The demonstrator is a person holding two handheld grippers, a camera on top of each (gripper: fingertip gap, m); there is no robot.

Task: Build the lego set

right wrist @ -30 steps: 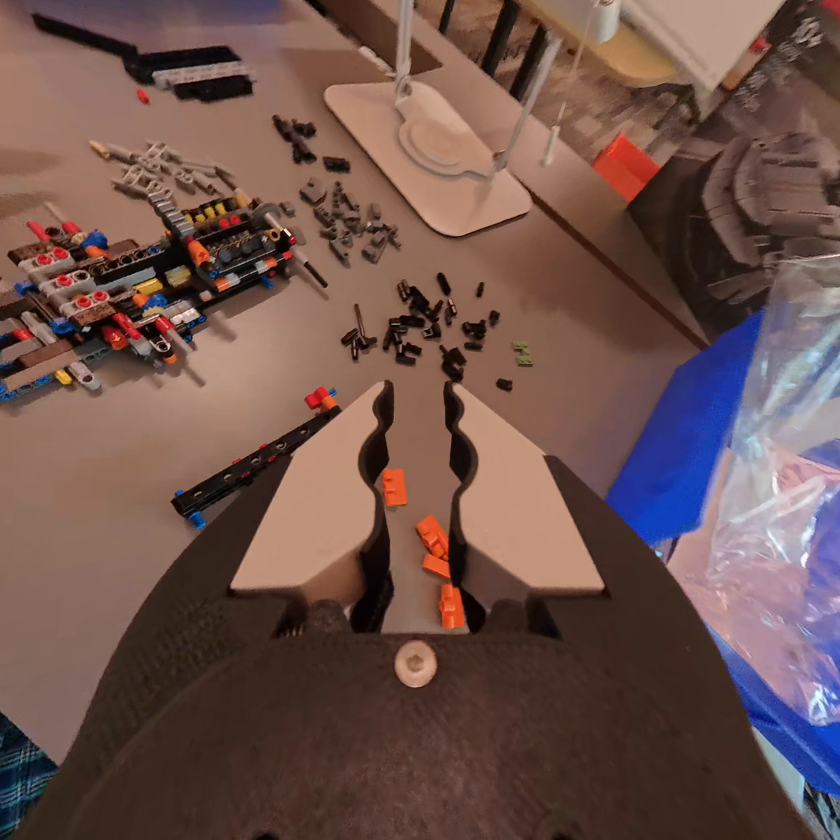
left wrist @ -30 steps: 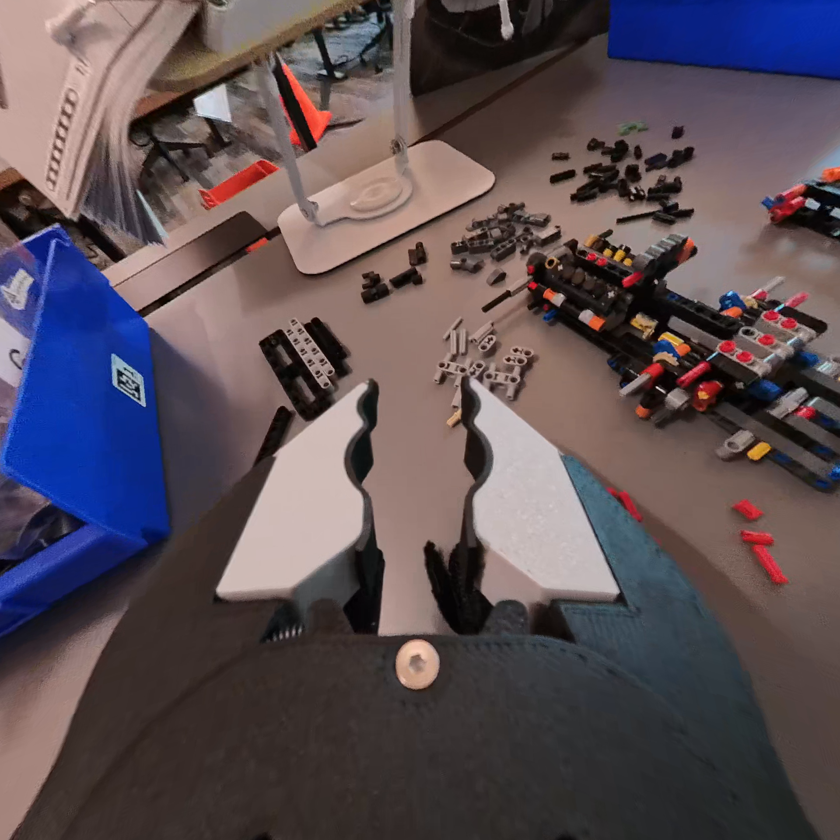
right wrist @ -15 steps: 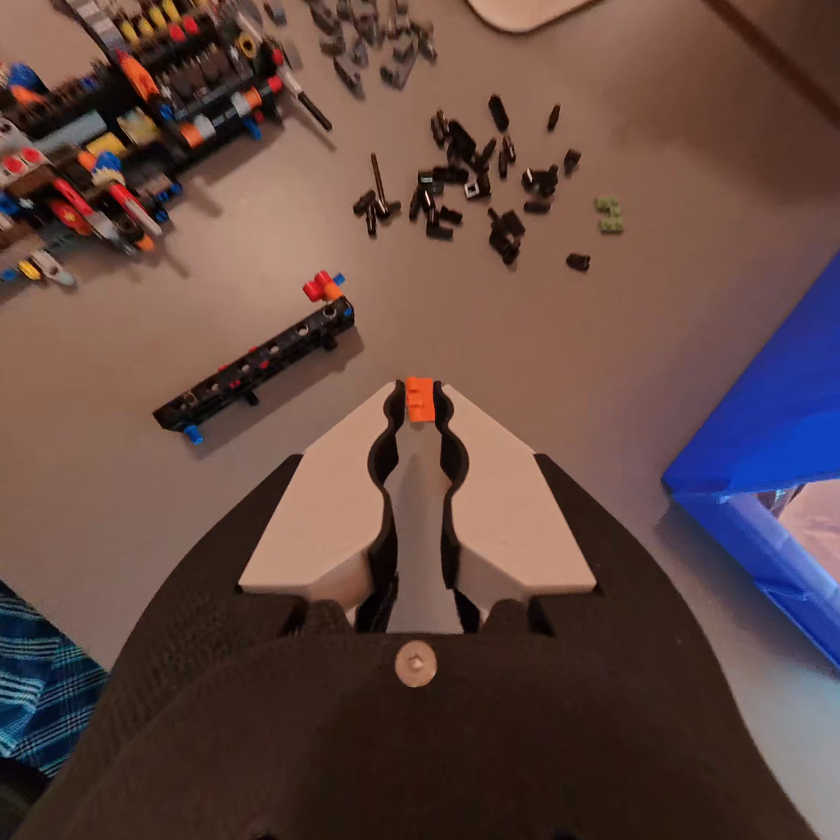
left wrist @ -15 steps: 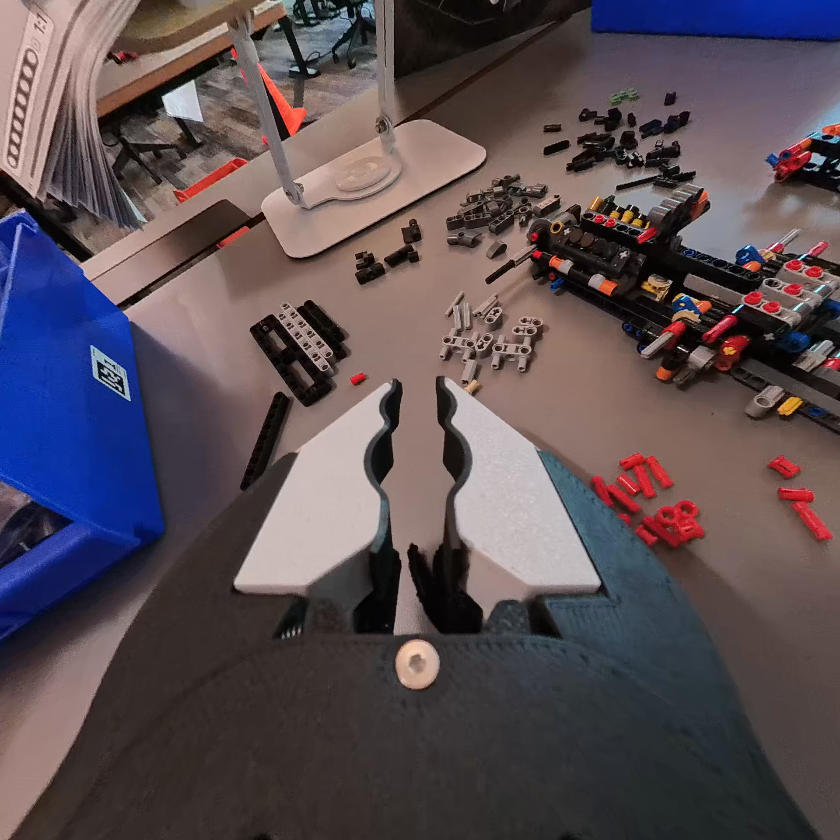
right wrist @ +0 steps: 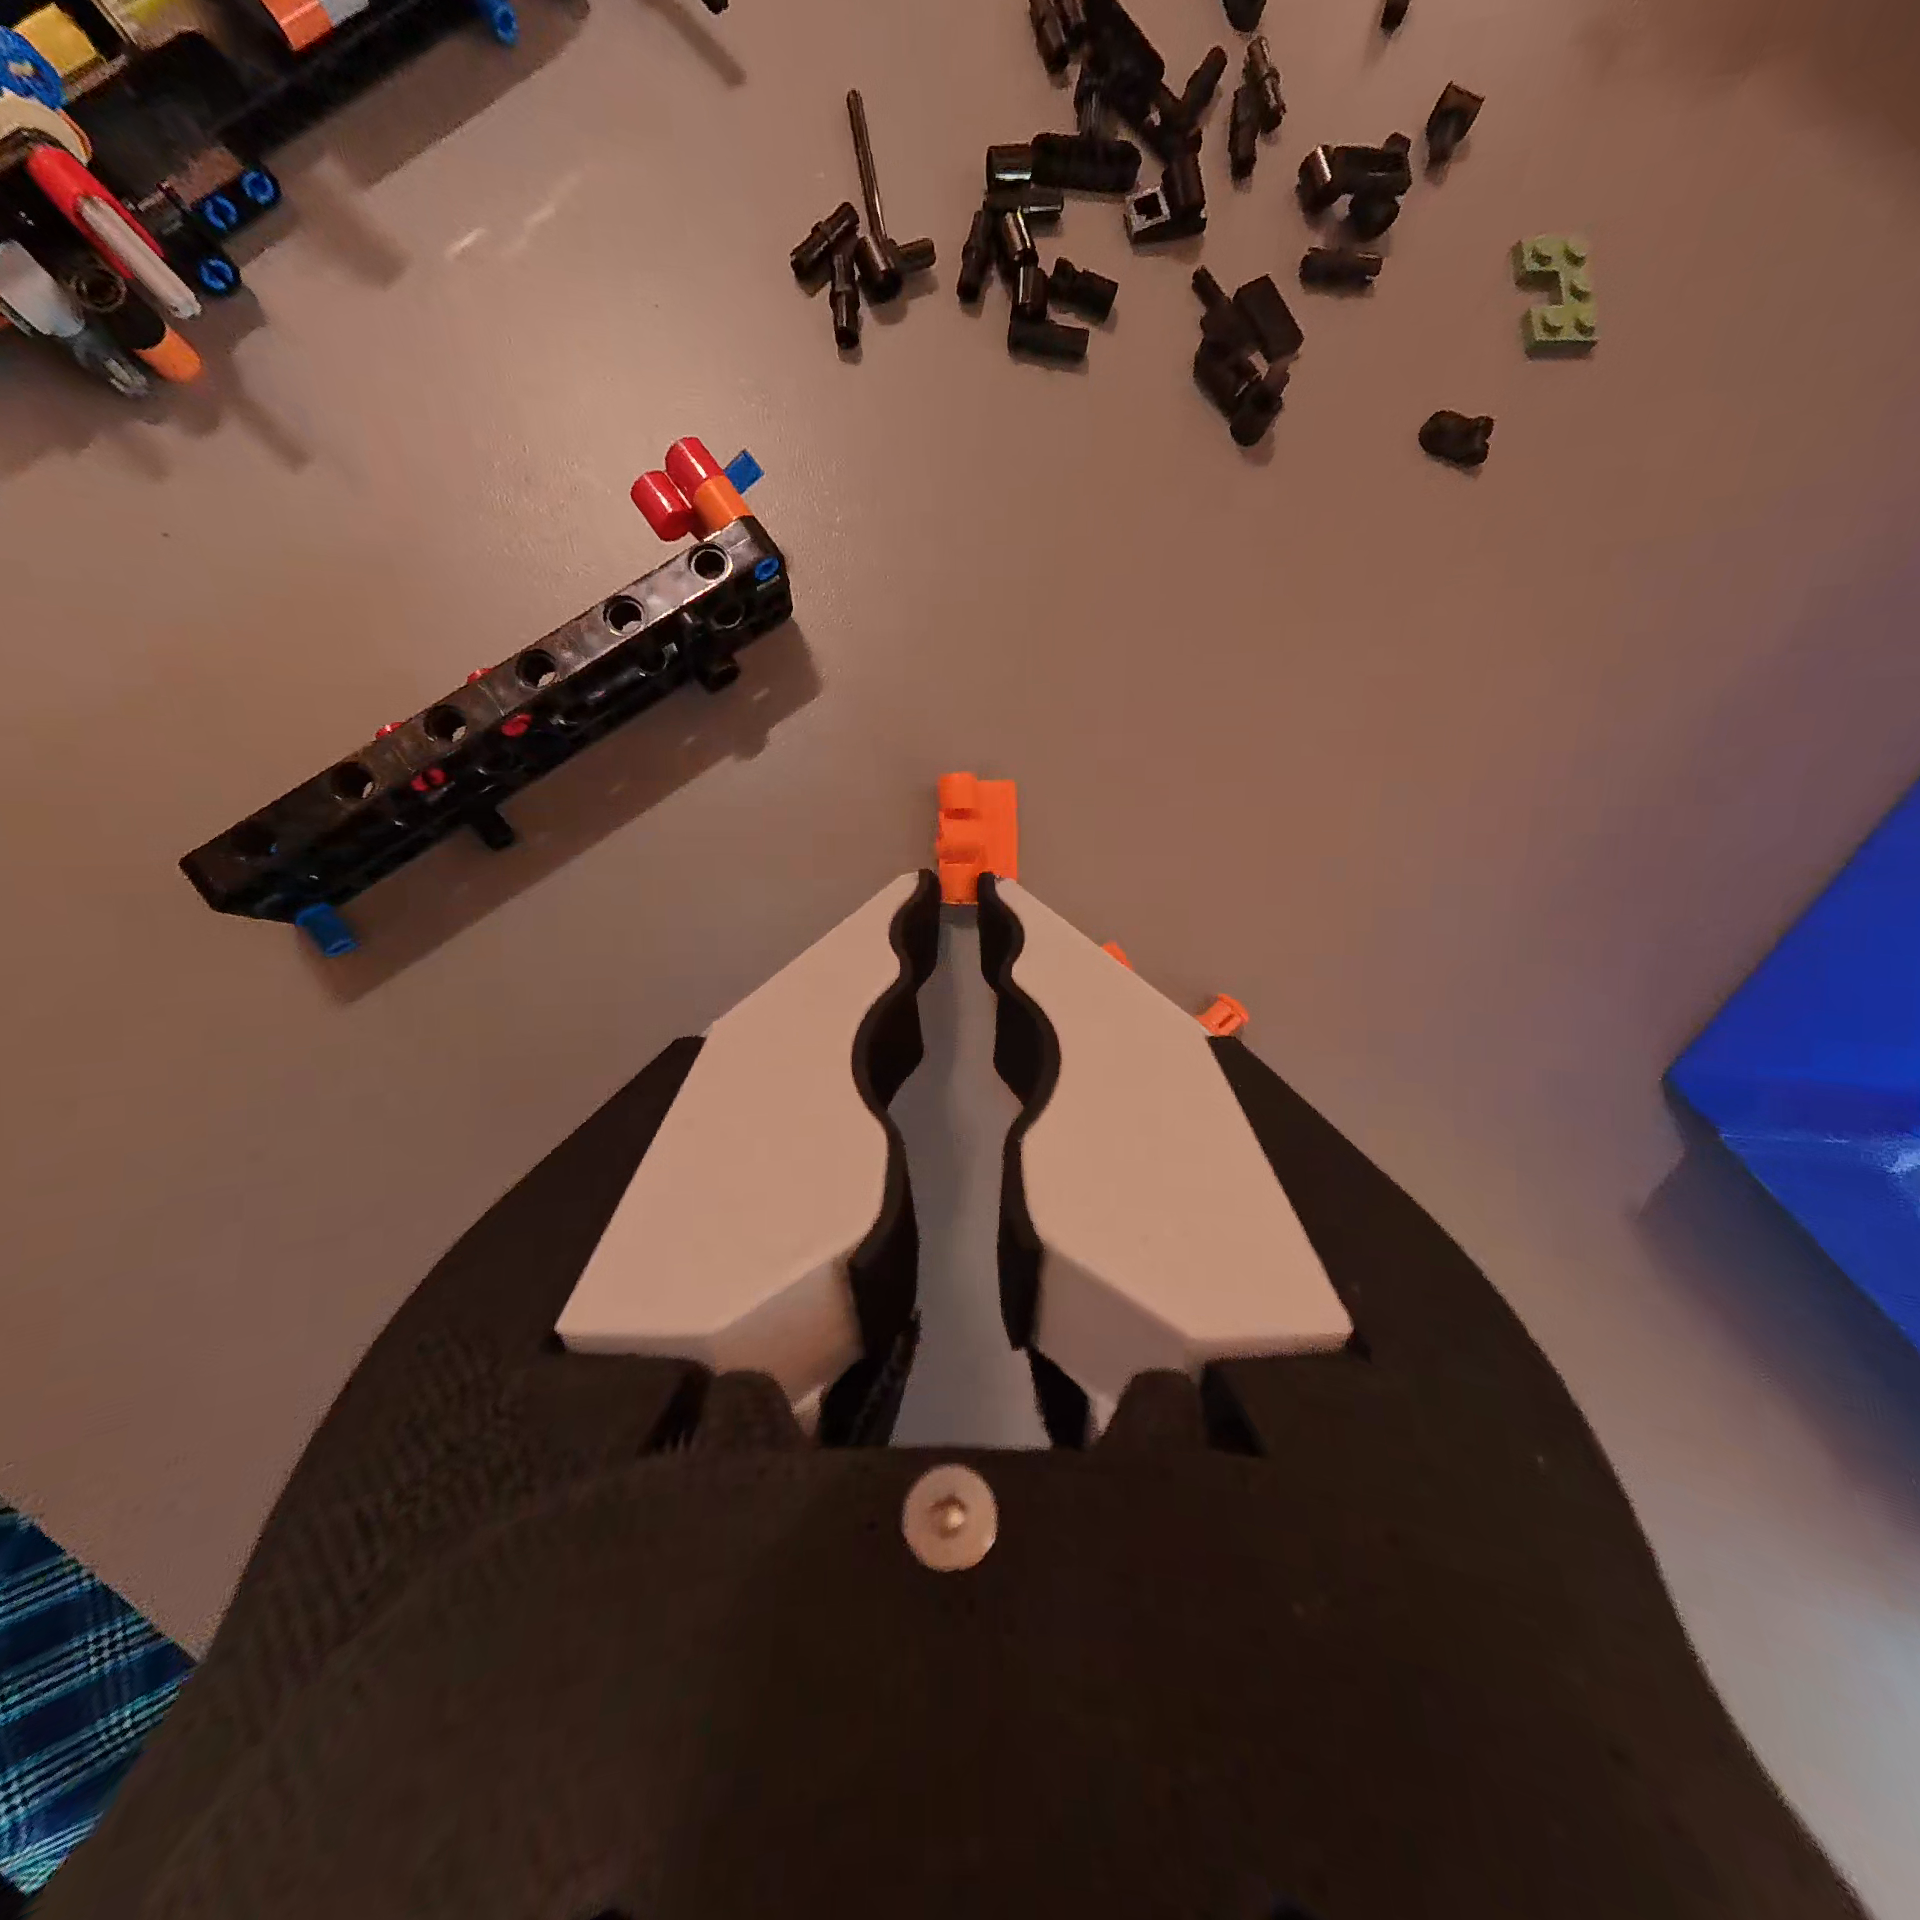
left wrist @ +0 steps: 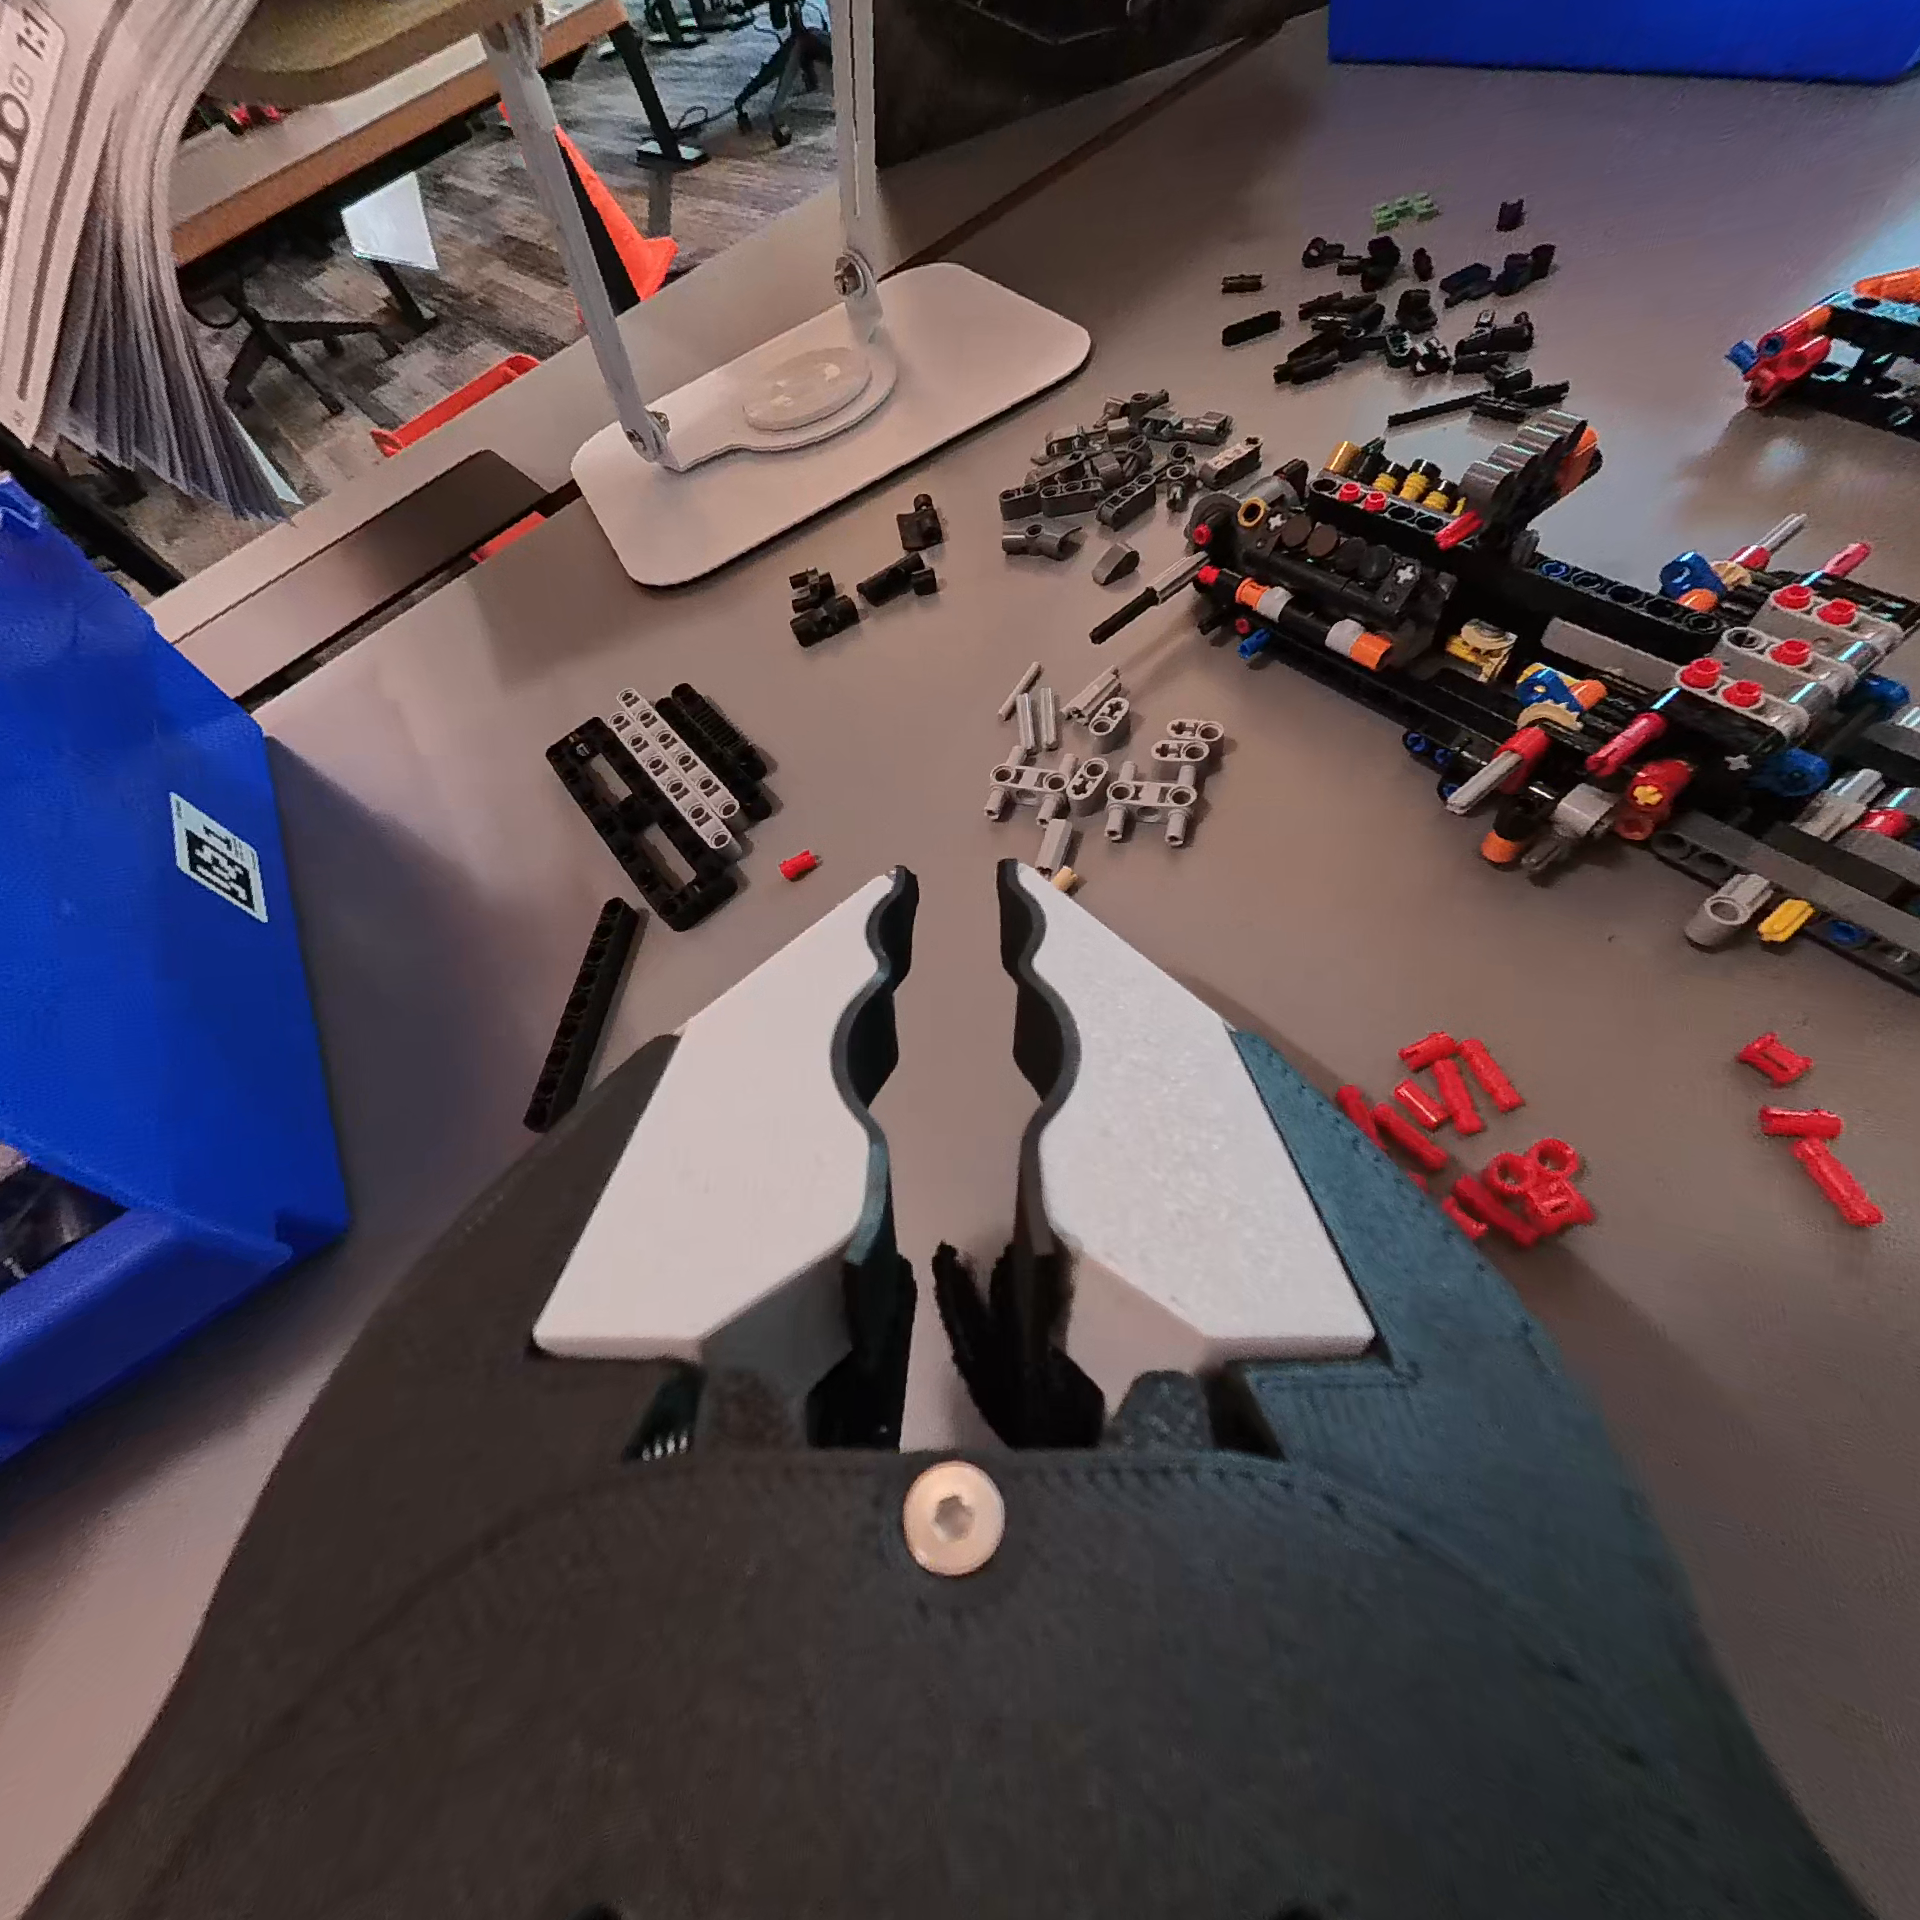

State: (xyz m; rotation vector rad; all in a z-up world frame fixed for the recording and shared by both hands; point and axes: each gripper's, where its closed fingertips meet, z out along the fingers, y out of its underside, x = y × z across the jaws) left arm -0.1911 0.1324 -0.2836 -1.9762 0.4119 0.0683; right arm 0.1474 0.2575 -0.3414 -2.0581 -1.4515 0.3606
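Right wrist view showed your right gripper (right wrist: 958,883) pinched on an orange piece (right wrist: 975,826), held by its near end at the very tips with most of it sticking out ahead, above the bare desk (right wrist: 1299,675). The jaws were nearly together, stopped only by the piece. Two more orange bits (right wrist: 1221,1013) peeked out just beside the right finger (right wrist: 1164,1143), lying on the desk.

Left of the tips lay a short black beam assembly (right wrist: 499,717) with red, orange and blue pins at its far end. Farther out sat a scatter of black connectors (right wrist: 1143,229) and one green plate (right wrist: 1556,296), and a blue bin (right wrist: 1829,1039) stood at the right edge.

Your left gripper (left wrist: 956,883) held nothing; its jaws stood a little apart over the desk. Ahead of it lay grey connectors (left wrist: 1107,764), stacked black and grey beams (left wrist: 665,790) to the left, and red pins (left wrist: 1465,1132) to the right. The main build (left wrist: 1558,665) stretched toward the right edge, with a white stand base (left wrist: 831,416) near the far edge.

You seemed to be at the pick-and-carry step, one part in hand and not yet fitted. Next you would likely need to bring it to the beam assembly or the main build, I cannot tell which, align it squarely, and steady the target with the free left gripper, since your grip was shallow.
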